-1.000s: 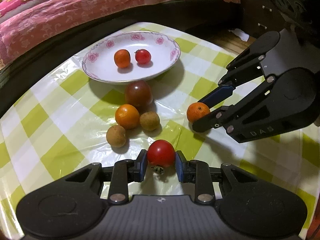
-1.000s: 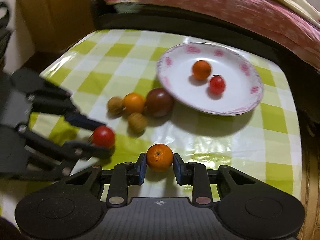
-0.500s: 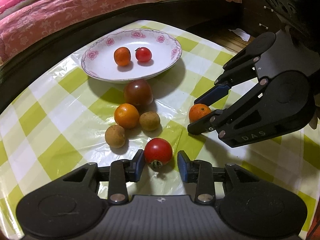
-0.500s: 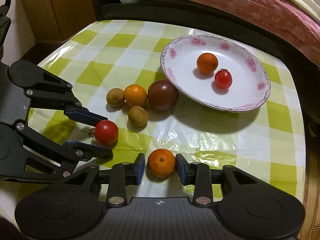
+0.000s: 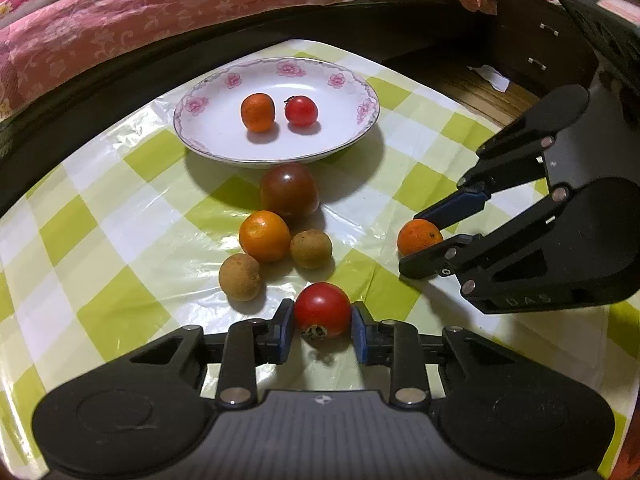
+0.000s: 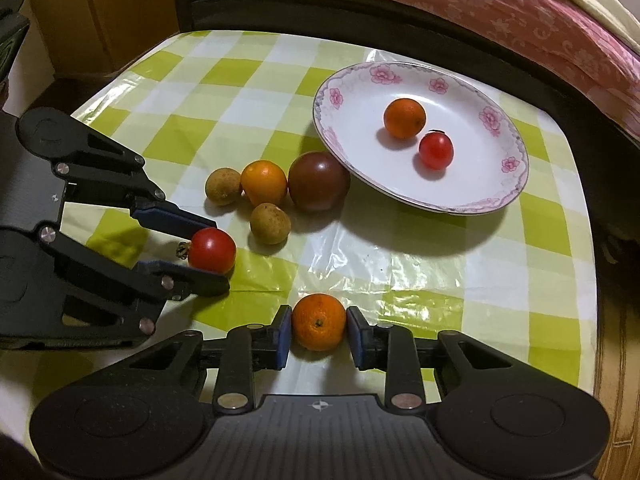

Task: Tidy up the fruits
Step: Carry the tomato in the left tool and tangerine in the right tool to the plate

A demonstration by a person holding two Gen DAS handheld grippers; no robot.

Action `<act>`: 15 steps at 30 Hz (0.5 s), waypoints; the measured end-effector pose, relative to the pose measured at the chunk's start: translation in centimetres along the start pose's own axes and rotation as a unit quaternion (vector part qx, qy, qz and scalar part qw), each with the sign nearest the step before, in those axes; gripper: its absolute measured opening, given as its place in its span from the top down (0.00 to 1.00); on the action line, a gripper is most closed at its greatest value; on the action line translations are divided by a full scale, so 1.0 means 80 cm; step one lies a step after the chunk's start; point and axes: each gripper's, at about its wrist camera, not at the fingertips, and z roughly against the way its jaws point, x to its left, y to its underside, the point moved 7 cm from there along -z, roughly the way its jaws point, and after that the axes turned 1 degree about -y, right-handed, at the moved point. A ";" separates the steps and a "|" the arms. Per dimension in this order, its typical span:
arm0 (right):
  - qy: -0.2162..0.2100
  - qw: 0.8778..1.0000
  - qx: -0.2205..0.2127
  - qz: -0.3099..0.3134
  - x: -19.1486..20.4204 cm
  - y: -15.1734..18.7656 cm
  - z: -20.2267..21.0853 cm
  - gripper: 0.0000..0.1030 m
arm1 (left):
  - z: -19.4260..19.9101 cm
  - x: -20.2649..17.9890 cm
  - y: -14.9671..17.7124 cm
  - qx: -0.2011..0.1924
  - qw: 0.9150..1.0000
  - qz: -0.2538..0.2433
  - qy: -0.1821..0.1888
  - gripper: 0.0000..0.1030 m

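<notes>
My left gripper [image 5: 321, 312] has its jaws closing on a red tomato [image 5: 322, 314] that rests on the checked tablecloth; both blue pads touch its sides. In the right wrist view the same left gripper [image 6: 218, 254] clasps that tomato [image 6: 212, 250]. My right gripper [image 6: 318, 320] has its jaws closing on a small orange [image 6: 319, 322], pads against it; the left wrist view shows it [image 5: 412, 244] on that orange [image 5: 419, 236]. A white flowered plate [image 5: 224, 128] holds an orange [image 5: 258, 112] and a small tomato [image 5: 301, 110].
Between the plate and the grippers lie a dark brown-red tomato [image 5: 289, 190], an orange [image 5: 265, 235] and two brown longans [image 5: 240, 277] [image 5: 311, 248]. A pink quilt [image 5: 160, 4] covers the bed behind the table. The table edge [image 6: 592, 280] drops off at the right.
Half a second ago both grippers stood slightly open around their fruit; now both pairs of pads press on the fruit again. Neither hand has shifted.
</notes>
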 end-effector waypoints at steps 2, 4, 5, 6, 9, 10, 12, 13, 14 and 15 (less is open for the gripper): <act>0.002 1.000 0.000 -0.005 0.000 0.001 0.001 0.76 | 0.001 0.000 -0.001 0.001 1.000 0.007 0.000 0.64; 0.003 1.000 0.001 -0.006 0.001 0.001 0.001 0.76 | 0.005 0.000 -0.004 -0.004 1.000 0.014 0.001 0.64; 0.002 1.000 -0.001 -0.006 0.002 0.000 0.002 0.76 | 0.007 0.000 -0.007 -0.007 1.000 0.014 -0.001 0.64; -0.003 1.000 -0.004 -0.006 0.004 0.000 0.004 0.76 | 0.009 -0.001 -0.010 -0.010 1.000 0.013 -0.003 0.64; -0.008 1.000 -0.013 0.000 0.008 -0.004 0.010 0.76 | 0.013 -0.001 -0.024 -0.022 1.000 0.010 -0.010 0.64; -0.007 1.000 -0.017 0.000 0.008 -0.007 0.013 0.77 | 0.014 0.000 -0.030 -0.026 1.000 0.010 -0.011 0.64; -0.002 1.000 -0.027 -0.006 0.002 -0.010 0.018 0.77 | 0.015 0.000 -0.038 -0.033 0.999 0.009 -0.014 0.64; -0.002 0.999 -0.031 -0.014 -0.003 -0.012 0.020 0.77 | 0.016 0.001 -0.043 -0.037 0.999 0.009 -0.016 0.64; -0.001 0.999 -0.035 -0.020 -0.008 -0.013 0.022 0.77 | 0.016 0.001 -0.046 -0.039 0.999 0.010 -0.018 0.64; 0.002 0.999 -0.039 -0.024 -0.012 -0.015 0.023 0.77 | 0.016 0.003 -0.051 -0.042 0.999 0.011 -0.020 0.64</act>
